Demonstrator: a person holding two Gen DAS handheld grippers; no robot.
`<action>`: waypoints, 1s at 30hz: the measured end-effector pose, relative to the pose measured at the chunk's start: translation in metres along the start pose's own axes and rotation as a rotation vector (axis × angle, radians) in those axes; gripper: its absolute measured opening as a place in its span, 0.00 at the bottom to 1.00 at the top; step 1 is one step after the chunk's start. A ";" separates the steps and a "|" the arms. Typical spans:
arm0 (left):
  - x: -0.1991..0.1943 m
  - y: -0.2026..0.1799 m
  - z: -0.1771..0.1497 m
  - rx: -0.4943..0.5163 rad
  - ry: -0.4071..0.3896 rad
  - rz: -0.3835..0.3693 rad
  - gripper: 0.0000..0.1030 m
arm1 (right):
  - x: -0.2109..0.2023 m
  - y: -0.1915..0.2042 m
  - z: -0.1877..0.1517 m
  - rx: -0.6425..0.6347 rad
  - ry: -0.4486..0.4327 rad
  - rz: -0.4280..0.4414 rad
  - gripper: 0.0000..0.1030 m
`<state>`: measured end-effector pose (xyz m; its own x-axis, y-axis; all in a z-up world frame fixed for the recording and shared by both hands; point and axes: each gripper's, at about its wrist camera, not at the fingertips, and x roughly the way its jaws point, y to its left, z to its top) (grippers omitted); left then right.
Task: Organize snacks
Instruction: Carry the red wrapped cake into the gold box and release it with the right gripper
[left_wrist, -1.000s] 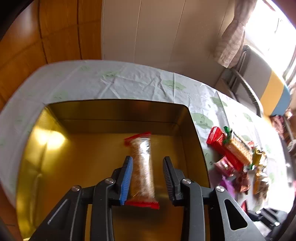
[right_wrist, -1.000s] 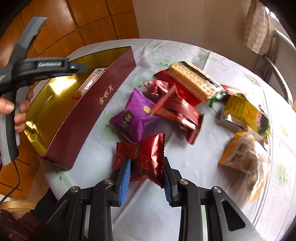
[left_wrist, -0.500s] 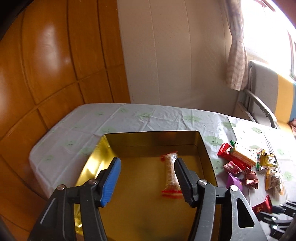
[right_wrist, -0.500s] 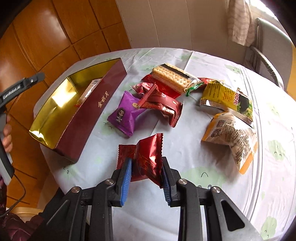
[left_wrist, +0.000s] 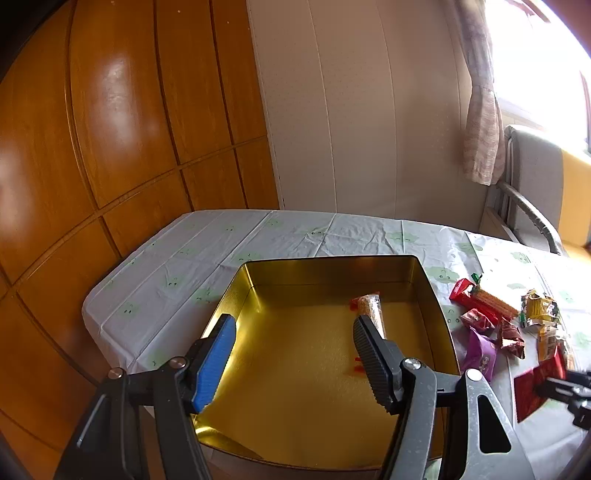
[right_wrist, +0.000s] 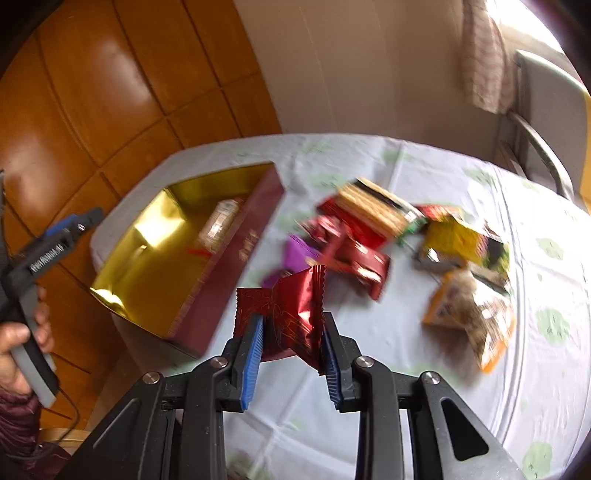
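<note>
Left gripper (left_wrist: 291, 354): jaws wide apart, just been opening — nothing between them, hanging over the gold tin.
Gripper lettering: white writing on the left gripper's side in the right wrist view, too blurred to read.
Gold tin (left_wrist: 332, 269): open on the tablecloth (left_wrist: 207, 266), dark red outside wall with gold characters I can't make out.
Snack bar (left_wrist: 373, 312): lying loose on the tin floor toward its right wall, clear wrapper with red ends, partly behind the right finger (left_wrist: 373, 363).
Right gripper (right_wrist: 291, 347): clamped on a red foil packet (right_wrist: 288, 317) — lifted off the cloth, crumpled between the pads.
Purple packet (left_wrist: 480, 354): on the cloth just right of the tin, small cartoon figure printed on it.
Snack pile: cracker pack (right_wrist: 376, 210), yellow bag (right_wrist: 458, 240) and orange bag (right_wrist: 472, 317) scattered farther right, print blurred.
</note>
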<state>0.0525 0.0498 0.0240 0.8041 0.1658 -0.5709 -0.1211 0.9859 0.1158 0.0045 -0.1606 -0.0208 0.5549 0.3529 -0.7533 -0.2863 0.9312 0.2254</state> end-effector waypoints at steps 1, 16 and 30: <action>-0.001 0.001 -0.001 -0.002 -0.001 0.001 0.65 | 0.000 0.007 0.004 -0.015 -0.004 0.013 0.29; -0.001 0.016 -0.009 -0.022 0.017 0.007 0.67 | 0.055 0.095 0.042 -0.223 0.087 0.105 0.29; 0.010 0.028 -0.020 -0.040 0.058 0.015 0.67 | 0.088 0.095 0.043 -0.208 0.121 0.044 0.27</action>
<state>0.0461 0.0794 0.0053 0.7672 0.1802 -0.6155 -0.1565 0.9833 0.0928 0.0603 -0.0373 -0.0391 0.4443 0.3674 -0.8171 -0.4696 0.8722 0.1368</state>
